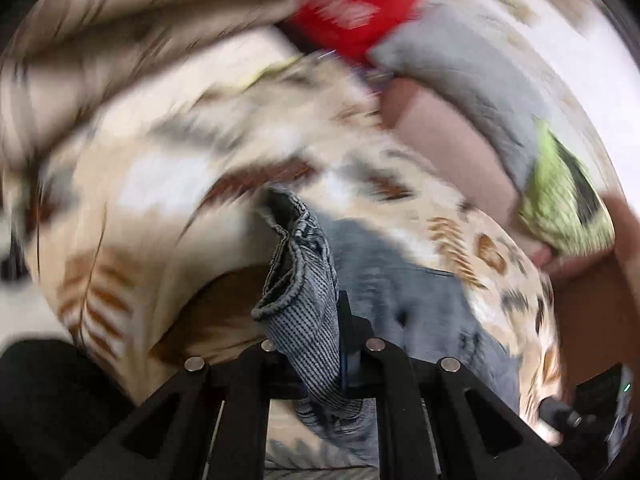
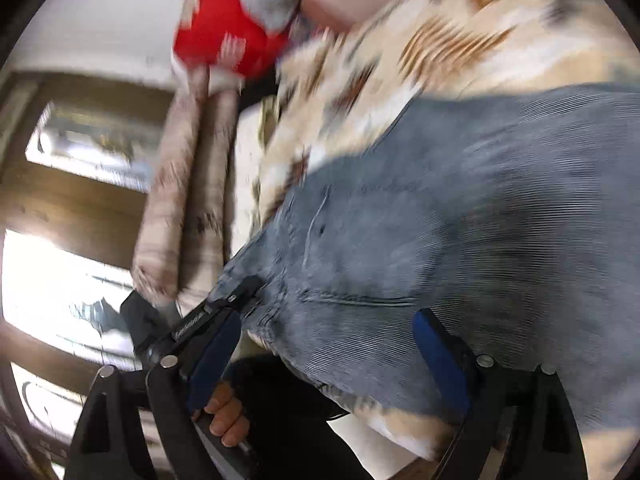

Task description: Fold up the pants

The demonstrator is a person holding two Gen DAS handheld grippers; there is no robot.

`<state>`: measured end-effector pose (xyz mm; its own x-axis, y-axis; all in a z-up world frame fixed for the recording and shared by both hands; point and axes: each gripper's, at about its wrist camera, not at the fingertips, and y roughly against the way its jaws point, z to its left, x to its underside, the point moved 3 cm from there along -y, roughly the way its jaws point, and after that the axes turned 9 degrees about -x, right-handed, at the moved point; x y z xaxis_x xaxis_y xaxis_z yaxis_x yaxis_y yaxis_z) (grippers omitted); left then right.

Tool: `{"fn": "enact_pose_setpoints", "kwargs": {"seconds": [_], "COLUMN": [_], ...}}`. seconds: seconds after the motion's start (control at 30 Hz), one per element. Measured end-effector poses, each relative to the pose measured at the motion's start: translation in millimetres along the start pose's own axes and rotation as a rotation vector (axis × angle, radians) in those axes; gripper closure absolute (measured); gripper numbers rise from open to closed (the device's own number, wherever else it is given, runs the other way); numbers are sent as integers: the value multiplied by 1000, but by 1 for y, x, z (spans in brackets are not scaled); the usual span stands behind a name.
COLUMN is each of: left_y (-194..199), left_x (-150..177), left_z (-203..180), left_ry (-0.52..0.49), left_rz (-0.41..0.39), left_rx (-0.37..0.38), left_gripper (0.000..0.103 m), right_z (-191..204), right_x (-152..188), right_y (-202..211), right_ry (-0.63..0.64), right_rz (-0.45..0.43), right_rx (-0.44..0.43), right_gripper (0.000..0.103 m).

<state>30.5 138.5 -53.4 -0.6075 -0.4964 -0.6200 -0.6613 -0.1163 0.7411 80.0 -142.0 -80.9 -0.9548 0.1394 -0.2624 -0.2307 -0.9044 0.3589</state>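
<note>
**Pants held by the left gripper, right gripper open beside them**

Pants (image 1: pixel 298 280), blue-grey ribbed cloth, lie on a leaf-patterned bedspread (image 1: pixel 168 184). In the left wrist view, the left gripper (image 1: pixel 320 344) has its fingers closed on a bunched hem edge, which rises toward twelve o'clock. In the right wrist view, the right gripper (image 2: pixel 324 344) is wide open and grips nothing; the pants (image 2: pixel 460 220) spread from between its fingers toward one o'clock. The left hand looks nearer for the next fold. Both views are motion-blurred.

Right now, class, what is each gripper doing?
Left gripper: shut on a hem of the blue-grey corduroy pants.
Right gripper: open, holding nothing, over the pants.
</note>
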Motion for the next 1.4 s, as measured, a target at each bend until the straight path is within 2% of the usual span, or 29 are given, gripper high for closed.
{"fn": "enact_pose_setpoints", "kwargs": {"seconds": [0.1,0.2,0.23,0.33,0.47,0.53,0.6,0.63,0.7,0.77,0.8,0.83,0.87,0.93,0.97,1.0,1.07,1.17,1.3,1.37,1.4], "left_y": [29,54,58,64,40,15,-9,-7,13,32,46,57,67,71,65,52,31,9,-15,-17,-18], "left_x": [3,19,27,64,124,164,190,192,176,153,135,120,103,84,75,66,65,76,101,104,104], "left_z": [-56,-115,-135,-192,-244,-261,-265,-262,-247,-230,-217,-203,-184,-157,-143,-129,-111,-98,-103,-99,-97], "left_ry": [-171,-347,-393,-542,-698,-827,-917,-928,-873,-800,-740,-690,-630,-561,-530,-498,-470,-480,-530,-533,-532], "left_rz": [-92,-169,-174,-179,-86,27,134,146,157,178,150,99,27,-53,-66,-48,7,35,101,99,95], "left_rx": [32,85,107,168,209,208,207,226,330,408,443,446,425,347,297,236,170,126,125,119,123], "left_gripper": [92,92,93,93,92,86,82,80,68,51,44,29,21,19,19,19,19,19,19,19,19], "right_z": [-18,-39,-51,-74,-101,-110,-117,-118,-116,-109,-107,-105,-102,-94,-91,-88,-86,-89,-81,-82,-80], "right_x": [10,21,27,38,48,51,52,53,52,52,51,52,53,57,57,57,52,47,38,30,26], "right_y": [76,131,155,202,241,245,243,239,236,233,231,229,224,210,205,197,179,159,142,132,128], "right_ry": [-17,-57,-90,-132,-186,-206,-231,-233,-221,-196,-195,-197,-201,-212,-213,-207,-211,-245,-217,-229,-214], "right_rz": [-158,-278,-335,-432,-499,-500,-499,-492,-476,-461,-456,-450,-435,-392,-376,-353,-318,-276,-239,-210,-196], "right_rx": [24,52,50,48,50,54,62,64,71,79,77,71,54,0,-14,-16,64,114,203,258,278], "right_gripper": [13,13,13,13,13,13,13,13,13,13,13,13,13,13,13,13,13,13,15,28,51]}}
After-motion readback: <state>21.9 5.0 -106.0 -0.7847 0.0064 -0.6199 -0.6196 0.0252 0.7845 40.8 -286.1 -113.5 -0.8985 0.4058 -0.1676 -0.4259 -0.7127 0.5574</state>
